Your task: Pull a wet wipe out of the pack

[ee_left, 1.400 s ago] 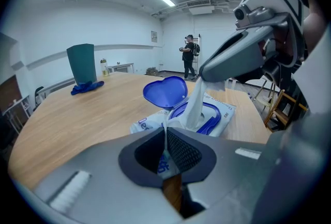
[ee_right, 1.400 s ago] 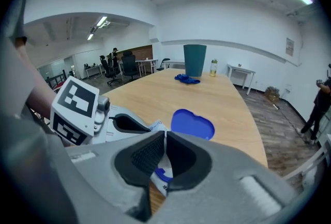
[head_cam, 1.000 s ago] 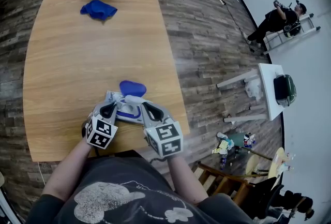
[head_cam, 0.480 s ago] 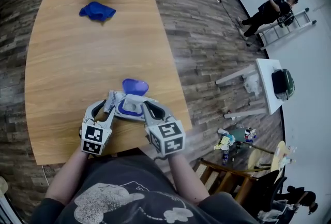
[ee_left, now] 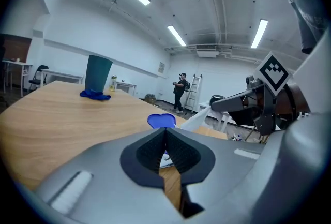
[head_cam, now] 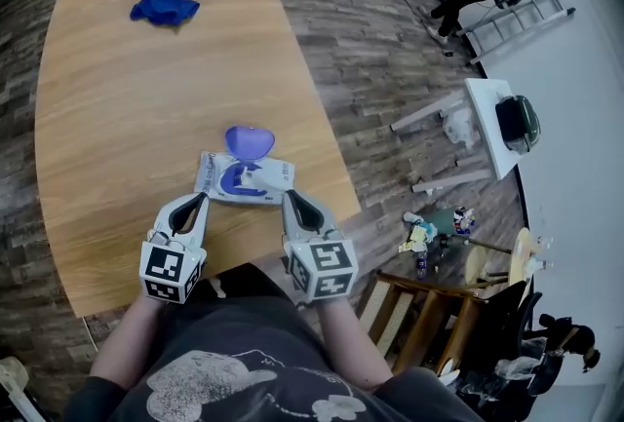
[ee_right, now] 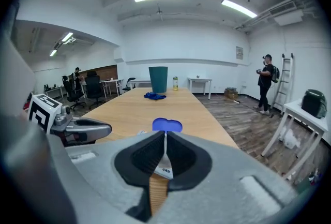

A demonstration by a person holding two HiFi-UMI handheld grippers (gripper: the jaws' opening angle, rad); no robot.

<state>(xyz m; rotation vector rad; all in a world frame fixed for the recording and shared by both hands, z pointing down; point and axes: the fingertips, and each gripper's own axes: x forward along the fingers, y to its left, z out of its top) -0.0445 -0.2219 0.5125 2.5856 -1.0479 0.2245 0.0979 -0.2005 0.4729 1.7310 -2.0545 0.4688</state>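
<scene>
The pack lies flat near the front edge of the table, its blue lid flipped open on the far side. The right gripper is pressed together on the tip of a white wipe, which runs taut from the pack's opening to its jaws. The left gripper sits just beside the pack's near left corner. Its jaws have just been closing and now meet with nothing seen between them.

Judgement: the wipe is partly out.
- Pull with the right gripper along one steady, rising line toward the body, without a jerk, so the sheet slides free instead of tearing.
- The pack looks light and likely to lift or drag, so press the closed left tips down on its edge as an anchor.
- Watch that a second wipe doesn't trail out.
</scene>
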